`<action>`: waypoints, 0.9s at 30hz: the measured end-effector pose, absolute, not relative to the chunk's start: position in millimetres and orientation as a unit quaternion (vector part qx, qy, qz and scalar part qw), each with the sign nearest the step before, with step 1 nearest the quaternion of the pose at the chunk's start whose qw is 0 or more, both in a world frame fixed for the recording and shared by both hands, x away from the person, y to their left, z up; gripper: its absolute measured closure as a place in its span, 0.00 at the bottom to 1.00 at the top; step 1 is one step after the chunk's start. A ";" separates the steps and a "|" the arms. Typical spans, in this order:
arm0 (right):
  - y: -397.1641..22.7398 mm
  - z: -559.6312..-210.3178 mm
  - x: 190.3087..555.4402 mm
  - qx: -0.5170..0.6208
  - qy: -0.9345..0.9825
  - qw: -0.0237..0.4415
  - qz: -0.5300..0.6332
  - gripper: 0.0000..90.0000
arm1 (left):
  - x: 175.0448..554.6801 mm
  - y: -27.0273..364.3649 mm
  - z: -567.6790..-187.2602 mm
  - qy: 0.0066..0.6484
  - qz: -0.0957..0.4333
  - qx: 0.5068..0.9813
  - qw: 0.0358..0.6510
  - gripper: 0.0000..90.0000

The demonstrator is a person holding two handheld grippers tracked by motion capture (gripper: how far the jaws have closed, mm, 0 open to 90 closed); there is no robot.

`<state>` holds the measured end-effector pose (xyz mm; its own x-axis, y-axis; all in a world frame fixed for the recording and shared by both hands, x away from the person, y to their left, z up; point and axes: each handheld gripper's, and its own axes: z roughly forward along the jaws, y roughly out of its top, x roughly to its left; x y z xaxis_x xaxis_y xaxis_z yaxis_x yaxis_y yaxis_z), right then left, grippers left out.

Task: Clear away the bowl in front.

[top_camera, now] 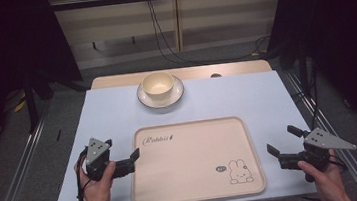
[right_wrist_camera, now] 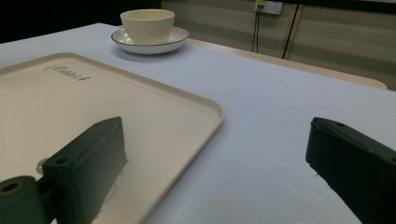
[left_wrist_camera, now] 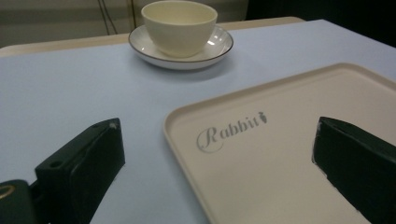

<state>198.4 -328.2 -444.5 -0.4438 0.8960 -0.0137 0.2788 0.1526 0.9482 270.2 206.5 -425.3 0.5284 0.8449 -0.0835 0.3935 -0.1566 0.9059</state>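
High view | tray (top_camera: pixel 195 179) between both gripped-nothing grippers, jaws apart

Tray (left_wrist_camera: pixel 280 154) cut off at bottom and right edges of left gripper view; its small round mark (top_camera: pixel 220 168) beside the rabbit too small to read.

Grey floor (top_camera: pixel 222 55), beige wall (top_camera: pixel 217 11), black curtains (top_camera: pixel 4 43)

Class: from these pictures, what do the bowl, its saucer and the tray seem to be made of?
Bowl: likely glazed ceramic, cream, with a soft sheen.
Saucer: probably the same glossy ceramic; bright highlights, thin dark rim line.
Tray: probably matte plastic or melamine; smooth beige, moulded raised rim, printed rabbit and lettering.
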 end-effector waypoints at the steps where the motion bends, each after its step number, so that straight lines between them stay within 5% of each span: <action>1: -328.6 -444.3 198.7 0.424 0.690 0.316 0.494 0.05 | 273.8 204.3 -423.4 0.425 0.235 0.726 0.486 0.03; 27: -328.9 -443.7 199.0 0.420 0.688 0.315 0.501 0.04 | 321.7 171.5 -404.3 0.394 0.224 0.752 0.479 0.03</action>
